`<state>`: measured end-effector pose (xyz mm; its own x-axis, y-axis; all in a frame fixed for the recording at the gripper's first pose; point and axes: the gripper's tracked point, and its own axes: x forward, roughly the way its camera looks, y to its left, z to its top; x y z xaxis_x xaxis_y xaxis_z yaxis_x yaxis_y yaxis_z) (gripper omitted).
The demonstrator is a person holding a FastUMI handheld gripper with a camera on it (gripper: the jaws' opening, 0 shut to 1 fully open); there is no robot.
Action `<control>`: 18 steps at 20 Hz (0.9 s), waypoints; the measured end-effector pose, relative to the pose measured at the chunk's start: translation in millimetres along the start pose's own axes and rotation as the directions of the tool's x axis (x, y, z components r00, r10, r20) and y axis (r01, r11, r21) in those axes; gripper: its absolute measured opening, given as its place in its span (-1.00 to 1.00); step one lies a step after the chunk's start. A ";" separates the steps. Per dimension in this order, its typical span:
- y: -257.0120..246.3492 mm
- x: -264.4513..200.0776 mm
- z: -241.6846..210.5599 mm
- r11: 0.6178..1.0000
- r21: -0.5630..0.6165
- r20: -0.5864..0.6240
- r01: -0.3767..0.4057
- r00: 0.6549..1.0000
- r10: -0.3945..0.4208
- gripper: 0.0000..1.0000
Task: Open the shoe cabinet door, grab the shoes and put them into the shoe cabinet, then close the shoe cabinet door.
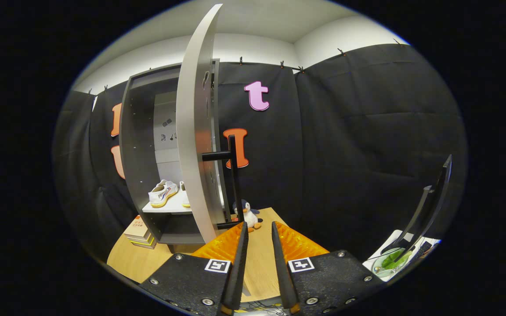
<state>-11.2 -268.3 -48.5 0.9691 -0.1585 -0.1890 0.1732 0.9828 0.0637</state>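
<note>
The shoes [164, 192] are seen already resting on the shelf [169, 208] inside the shoe cabinet [141, 145], one clearly, the second half hidden behind the door [196, 131]. The door is swung open, edge-on to the fingers, and its black handle [233, 180] stands just ahead of the left fingertip. The gripper [258, 230] is held released — the fingers are parted with only bare table [259, 259] between them, and nothing is gripped.

Closing is judged to be what remains. A slip could be caused if the thin handle is missed or pinched off-centre, and the door could be swung onto a shoe heel if one protrudes (this cannot be told from here). A toy penguin [248, 215] sits just beyond the handle's foot and could be knocked.

The cabinet's lower compartment is dark, and the stacked books [139, 232] beside it are partly cut off — as are the objects far right.
</note>
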 end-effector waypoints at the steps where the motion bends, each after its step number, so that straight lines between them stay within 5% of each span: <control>1: 1.6 0.8 2.6 1.000 0.015 0.011 -0.010 1.000 0.010 -0.32; 12: 29.2 -1.4 4.4 0.999 -0.043 0.025 -0.010 1.000 0.011 -0.30; 18: 87.9 -7.8 -2.9 0.989 -0.004 0.017 -0.151 0.988 0.151 -0.30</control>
<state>-4.0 -180.4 -44.3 0.9870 -0.0102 -0.1607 0.0245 0.9958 0.0878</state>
